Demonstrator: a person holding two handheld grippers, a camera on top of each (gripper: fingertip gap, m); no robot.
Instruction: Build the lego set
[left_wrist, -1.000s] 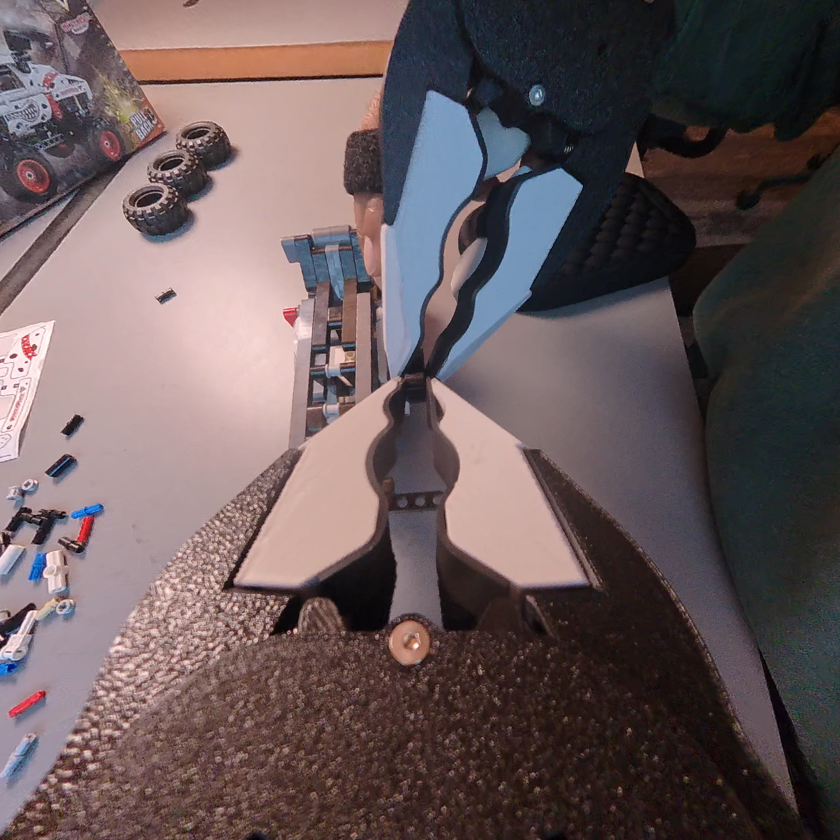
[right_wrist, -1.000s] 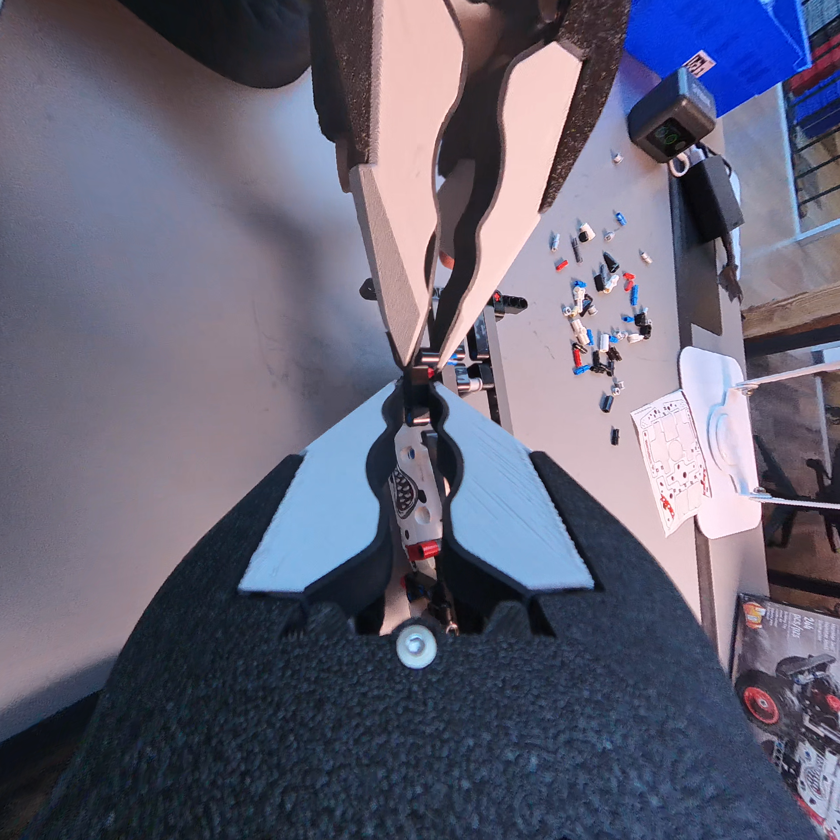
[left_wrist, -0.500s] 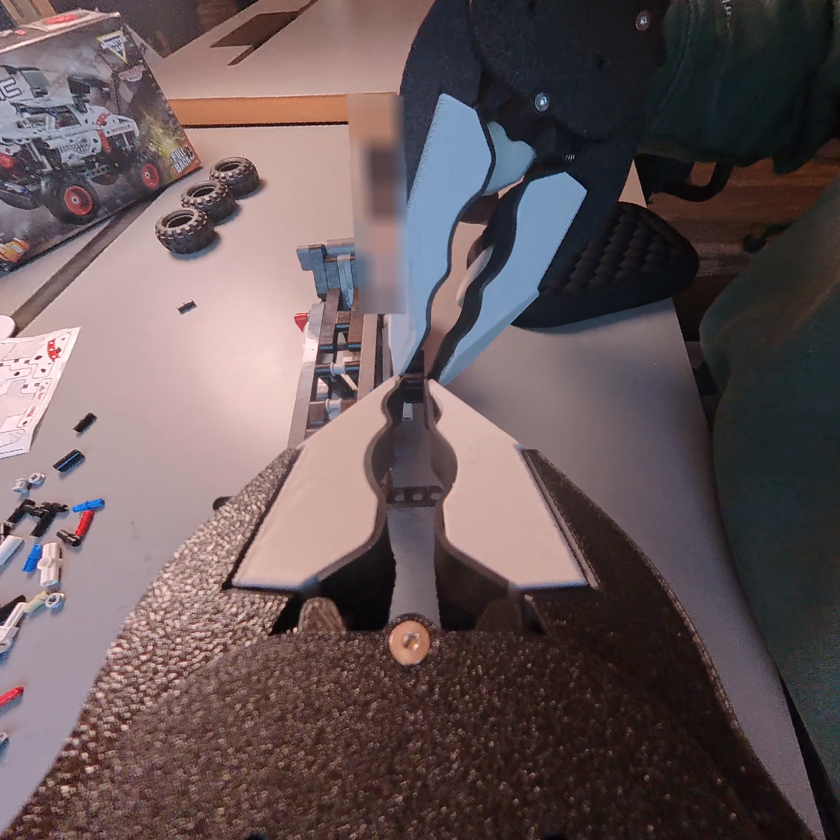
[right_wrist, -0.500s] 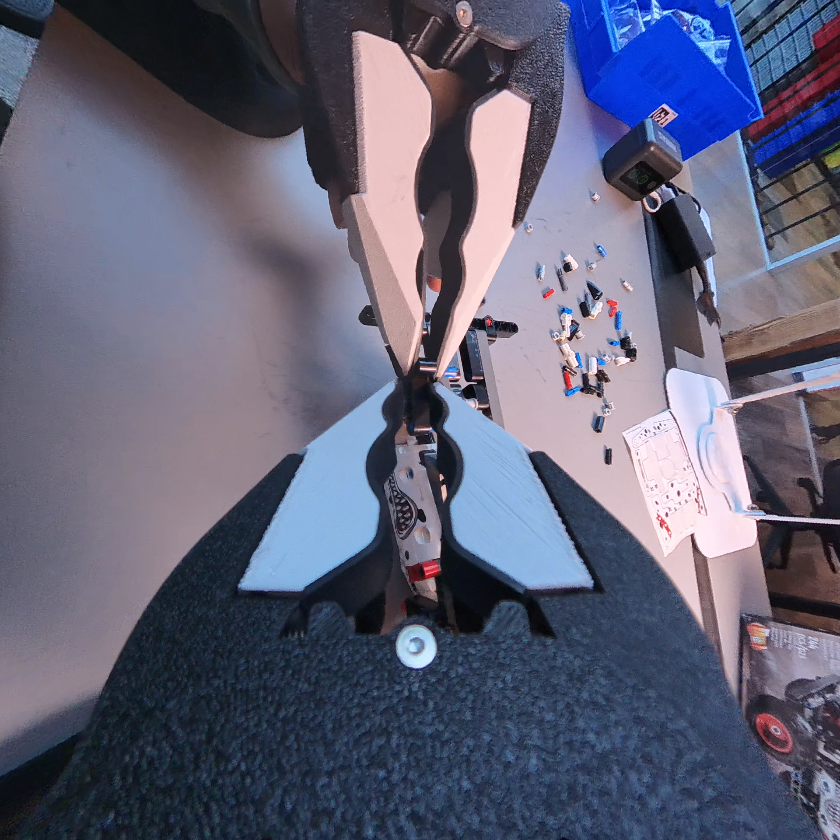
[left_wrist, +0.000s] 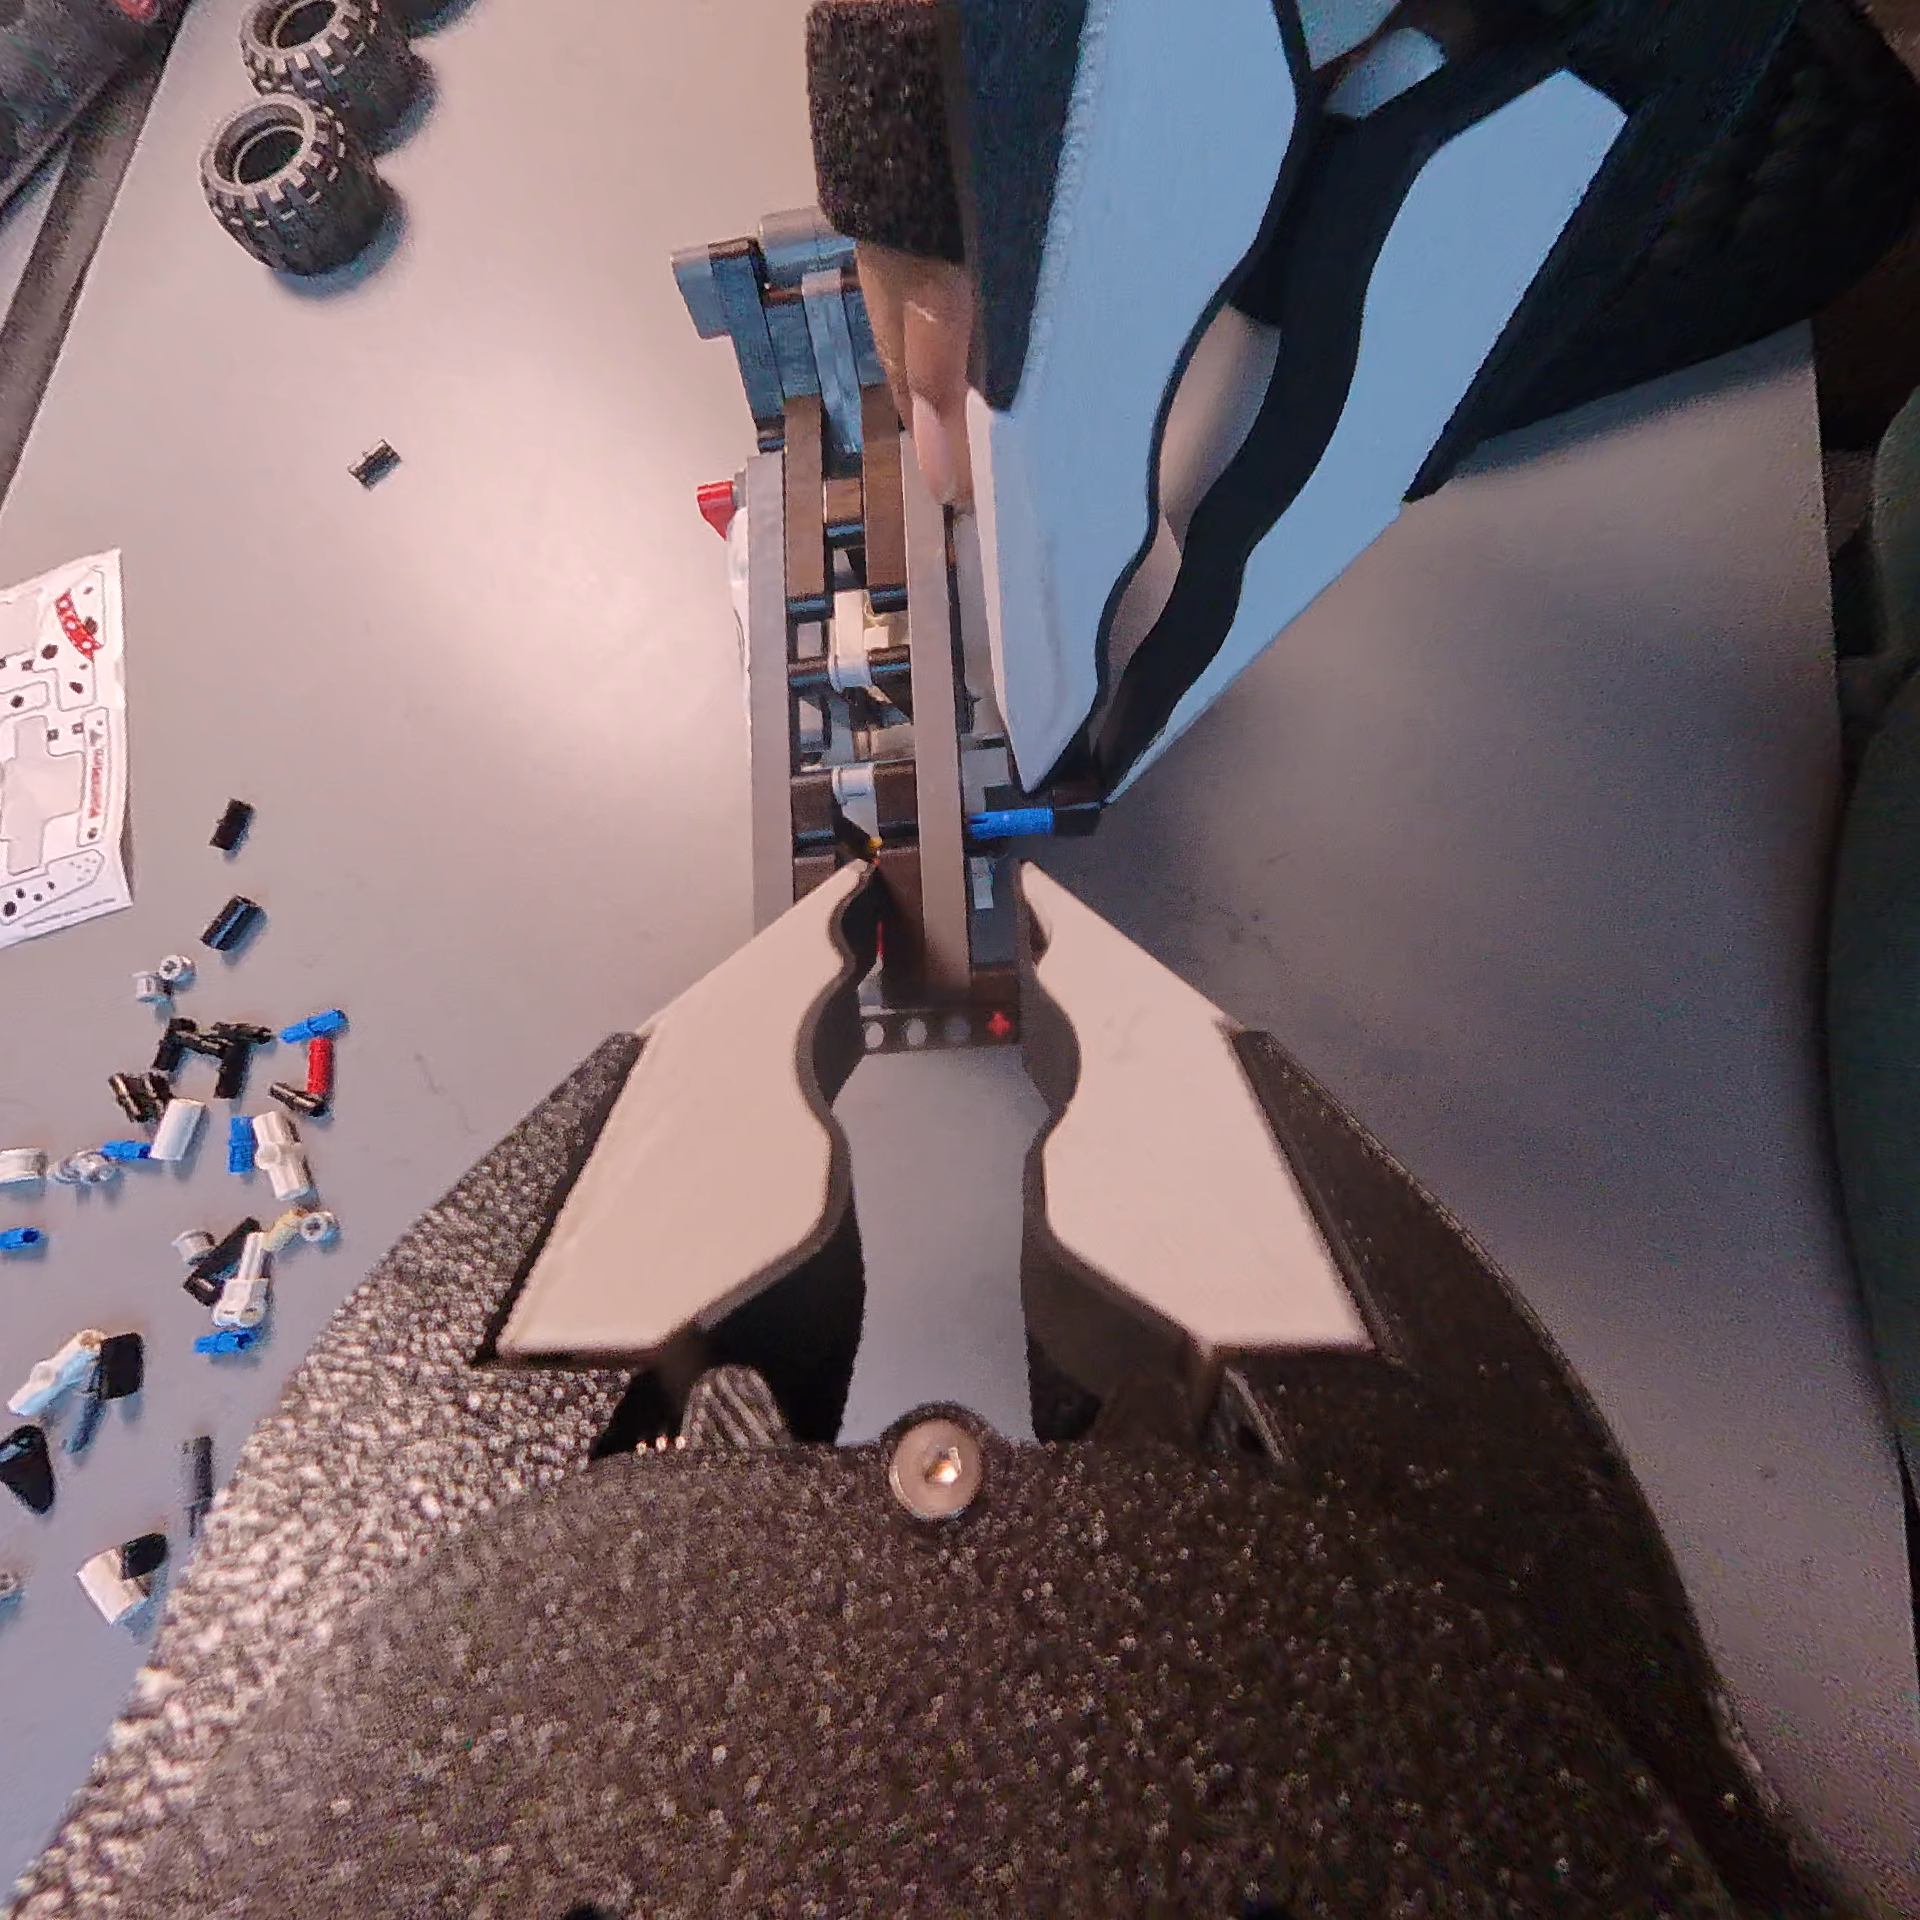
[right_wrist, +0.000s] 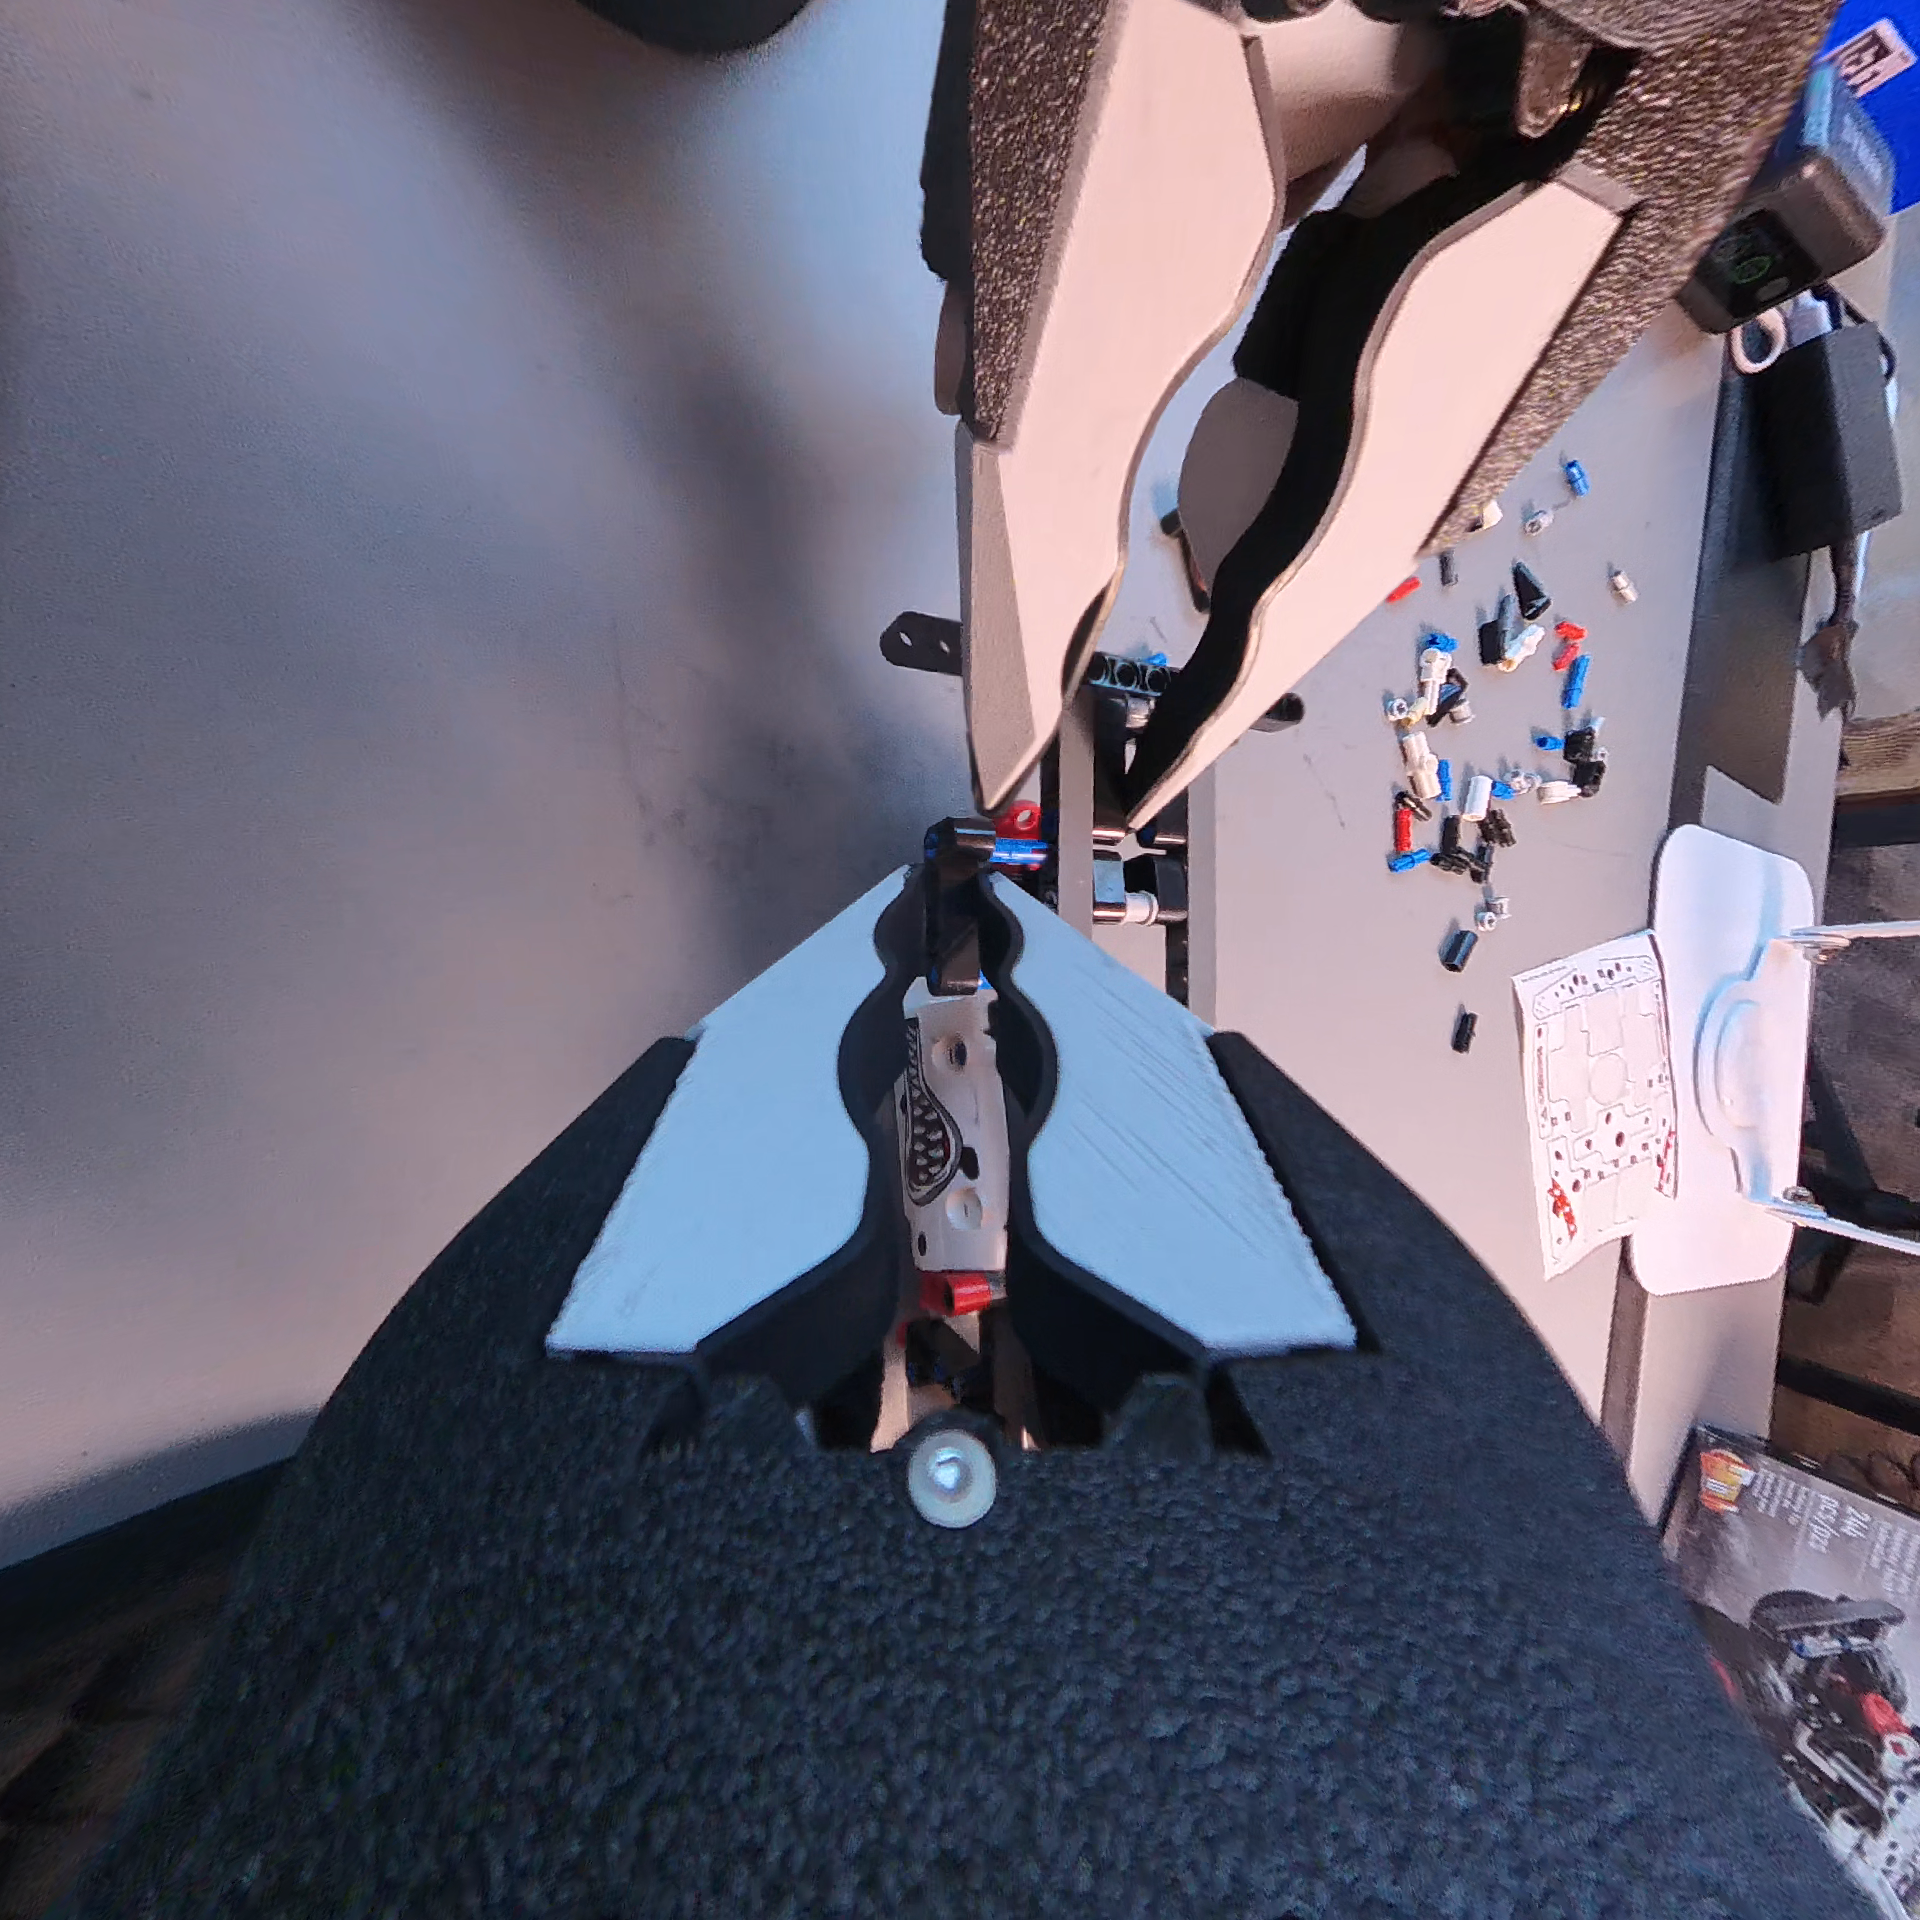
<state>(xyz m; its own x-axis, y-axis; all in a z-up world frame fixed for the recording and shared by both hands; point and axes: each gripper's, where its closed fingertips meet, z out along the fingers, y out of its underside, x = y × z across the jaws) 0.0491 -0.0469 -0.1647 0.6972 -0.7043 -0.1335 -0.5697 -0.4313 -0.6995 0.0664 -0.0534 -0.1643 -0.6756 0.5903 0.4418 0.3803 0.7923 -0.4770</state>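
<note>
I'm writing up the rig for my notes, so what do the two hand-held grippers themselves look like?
Both match. The left hand-held gripper has a black, pebbly-textured body, a silver screw at its middle, and two flat pale-grey fingers with wavy black inner edges tapering to points. The right hand-held gripper is built alike, its fingers whiter and finely ridged. No cables or markings show on either.

It looked like a workshop: a grey worktable, blue storage bins, wire shelving behind.
</note>
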